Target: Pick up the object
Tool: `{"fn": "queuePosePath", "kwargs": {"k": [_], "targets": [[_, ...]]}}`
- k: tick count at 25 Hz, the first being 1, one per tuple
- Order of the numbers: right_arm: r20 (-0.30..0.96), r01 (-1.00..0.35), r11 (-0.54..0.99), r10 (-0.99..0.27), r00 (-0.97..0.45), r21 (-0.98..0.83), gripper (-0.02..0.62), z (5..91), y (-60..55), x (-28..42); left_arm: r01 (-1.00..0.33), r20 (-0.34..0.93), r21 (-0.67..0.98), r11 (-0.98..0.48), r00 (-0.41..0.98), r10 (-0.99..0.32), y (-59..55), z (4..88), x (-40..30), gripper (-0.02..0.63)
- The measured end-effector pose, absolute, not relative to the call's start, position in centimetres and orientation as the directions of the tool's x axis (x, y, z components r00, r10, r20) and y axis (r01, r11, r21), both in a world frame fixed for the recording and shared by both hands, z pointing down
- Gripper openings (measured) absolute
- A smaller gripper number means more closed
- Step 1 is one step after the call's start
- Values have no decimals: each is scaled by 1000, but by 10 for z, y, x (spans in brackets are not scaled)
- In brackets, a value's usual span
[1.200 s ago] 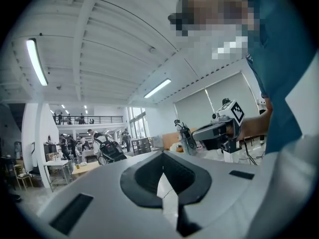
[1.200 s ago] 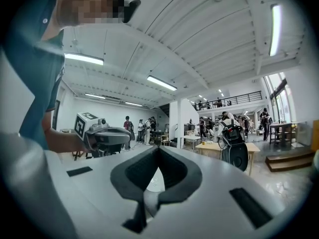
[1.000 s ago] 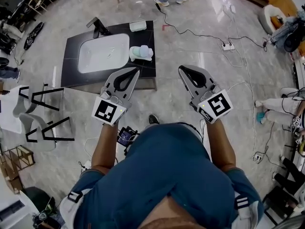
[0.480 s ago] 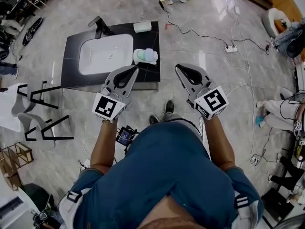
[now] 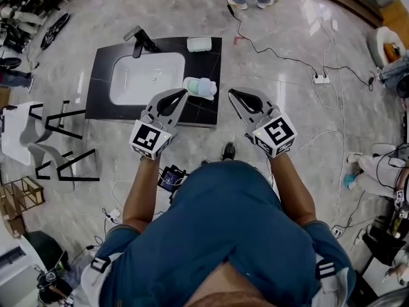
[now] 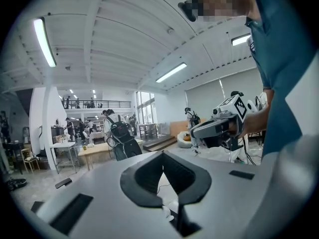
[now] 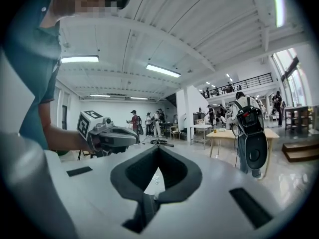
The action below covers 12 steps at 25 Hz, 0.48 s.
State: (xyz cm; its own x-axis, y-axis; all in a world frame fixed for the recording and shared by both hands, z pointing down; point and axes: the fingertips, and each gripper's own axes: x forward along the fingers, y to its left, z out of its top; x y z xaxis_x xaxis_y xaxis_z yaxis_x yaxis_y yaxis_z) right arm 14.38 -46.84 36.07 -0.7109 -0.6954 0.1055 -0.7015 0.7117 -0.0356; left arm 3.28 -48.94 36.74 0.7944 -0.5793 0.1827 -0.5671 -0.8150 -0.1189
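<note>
from the head view, a person in a blue top stood by a low black bench [image 5: 102, 91] w/ both tools held out in front. the left tongs [image 5: 181, 95] were shut tight, the two dark jaws meeting at the tip, & nothing was in them. the right tongs [image 5: 232, 94] were shut the same way & had hold of nothing too. the soft bundle [image 5: 200, 87], pale green, blue & white, lay on the right part of the bench, just right of the white sink [image 5: 144, 78] & near the bench's right edge. a small white box [image 5: 199, 43] sat at the far right corner of the bench, apart from the bundle, & a dark tap [image 5: 142, 41] stood at the sink's far left corner. the tip of the left tongs showed just beside the bundle's left side; whether it touched, couldn't tell. the tip of the right tongs showed past the bench's right edge, over the shiny grey floor [image 5: 287, 37], w/ the bench edge btwn it & the bundle. a black cable ran over the floor to a white plug strip [image 5: 321, 78]. white chairs [image 5: 48, 139] w/ black legs stood left of the bench. each gripper view showed the other tool held level beside it, & people in a big bright hall behind.
</note>
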Motion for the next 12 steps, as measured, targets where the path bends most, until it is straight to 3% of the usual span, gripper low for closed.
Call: {"fn": "queuePosePath", "kwargs": {"k": [12], "targets": [[163, -656, 750, -639, -752, -89, 14, 403, -525, 138, -578, 246, -110, -809, 772, -586, -544, 405, 32, 5]]}}
